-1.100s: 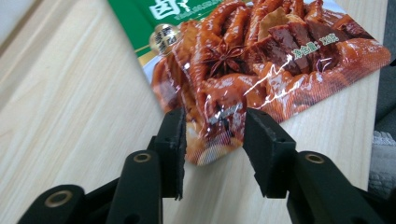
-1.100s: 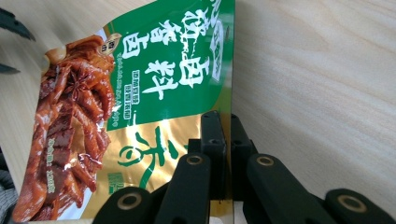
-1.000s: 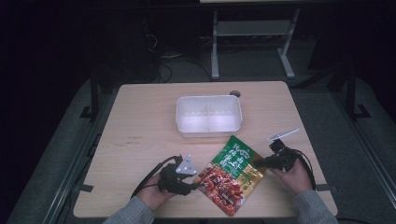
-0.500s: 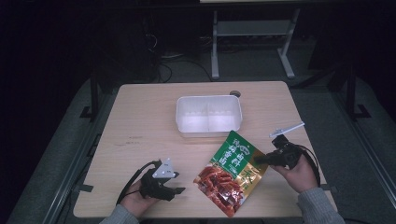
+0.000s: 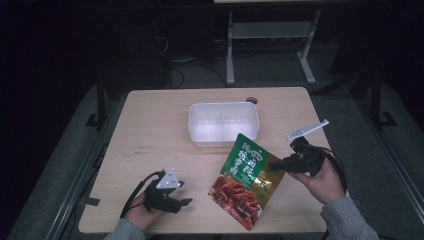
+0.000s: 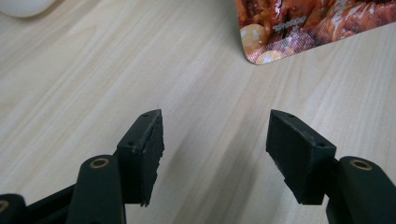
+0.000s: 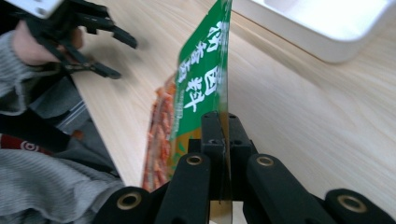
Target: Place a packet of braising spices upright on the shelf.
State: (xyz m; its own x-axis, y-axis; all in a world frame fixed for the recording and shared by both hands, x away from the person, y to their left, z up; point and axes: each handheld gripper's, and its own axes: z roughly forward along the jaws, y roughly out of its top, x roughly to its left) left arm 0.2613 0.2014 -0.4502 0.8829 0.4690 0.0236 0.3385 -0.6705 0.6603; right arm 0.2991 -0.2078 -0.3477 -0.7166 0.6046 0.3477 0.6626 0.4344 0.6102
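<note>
A green and red food packet hangs tilted above the table, just in front of the white plastic container. My right gripper is shut on the packet's right edge, and in the right gripper view both jaws pinch the packet edge-on. My left gripper rests low at the table's front left, apart from the packet. Its jaws have just been opening and stand wide over bare wood with nothing between them. The packet's corner lies beyond them.
The wooden table has bare room on its left half. The container sits at the centre back. A small round hole is behind it. Dark floor and a metal stand lie beyond the table.
The left gripper has let go of the packet, opened and drawn away to the left. The right gripper has risen, lifting the packet's right edge toward the container.
</note>
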